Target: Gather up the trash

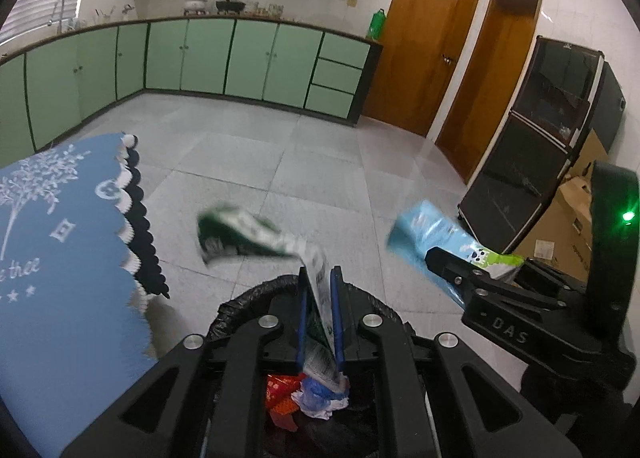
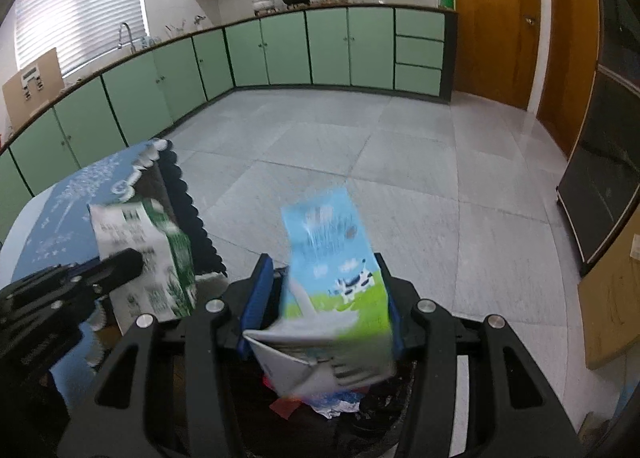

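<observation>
Left gripper (image 1: 320, 322): jaws nearly shut, pinching the flattened edge of the green-and-white milk carton (image 1: 248, 236); carton's long axis runs out past the tips toward 11 o'clock. Black-bagged trash bin (image 1: 256, 294) sits at 6 o'clock below the jaws, red and white wrappers (image 1: 308, 398) already inside. Blue tablecloth with scalloped edge (image 1: 60, 238) at 9 o'clock.

Right gripper (image 2: 324, 298): jaws about half open around the blue-and-green cow-print milk carton (image 2: 340, 270); can't tell if the pads grip it. Long axis toward 12 o'clock, its base over the bin's mouth. Both look placed for the drop; neither is clearly nearer.
</observation>
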Demonstrator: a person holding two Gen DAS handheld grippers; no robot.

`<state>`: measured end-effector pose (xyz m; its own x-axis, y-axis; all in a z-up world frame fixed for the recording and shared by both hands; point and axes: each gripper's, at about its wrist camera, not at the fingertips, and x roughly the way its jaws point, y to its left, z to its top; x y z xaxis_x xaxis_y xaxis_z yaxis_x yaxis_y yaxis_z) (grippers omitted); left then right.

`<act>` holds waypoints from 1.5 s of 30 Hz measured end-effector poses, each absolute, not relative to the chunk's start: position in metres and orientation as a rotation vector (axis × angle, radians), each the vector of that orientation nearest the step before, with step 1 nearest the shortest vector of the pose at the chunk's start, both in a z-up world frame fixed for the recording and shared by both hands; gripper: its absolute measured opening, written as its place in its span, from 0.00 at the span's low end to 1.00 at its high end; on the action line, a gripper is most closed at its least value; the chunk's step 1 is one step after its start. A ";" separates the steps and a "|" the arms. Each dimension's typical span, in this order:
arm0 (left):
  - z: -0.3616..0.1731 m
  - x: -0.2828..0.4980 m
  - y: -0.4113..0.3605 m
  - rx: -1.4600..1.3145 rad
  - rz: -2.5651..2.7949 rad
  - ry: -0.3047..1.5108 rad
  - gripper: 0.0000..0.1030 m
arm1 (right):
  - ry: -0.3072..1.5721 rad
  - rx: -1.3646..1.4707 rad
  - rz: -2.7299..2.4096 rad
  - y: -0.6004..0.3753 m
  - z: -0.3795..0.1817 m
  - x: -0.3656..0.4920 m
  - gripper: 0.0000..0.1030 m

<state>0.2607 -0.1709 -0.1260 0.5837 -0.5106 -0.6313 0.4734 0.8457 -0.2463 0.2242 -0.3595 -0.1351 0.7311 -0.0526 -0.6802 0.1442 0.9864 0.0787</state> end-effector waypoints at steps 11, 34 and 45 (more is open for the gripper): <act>-0.123 0.263 -0.153 -0.104 -0.541 0.754 0.64 | 0.712 0.176 -0.139 -0.371 -0.135 0.216 0.91; -0.045 0.196 -0.043 -0.169 -0.366 0.608 0.93 | 0.589 0.164 -0.003 -0.294 -0.051 0.160 0.95; -0.016 0.148 -0.016 -0.157 -0.323 0.571 0.94 | 0.550 0.141 0.081 -0.259 -0.019 0.117 0.95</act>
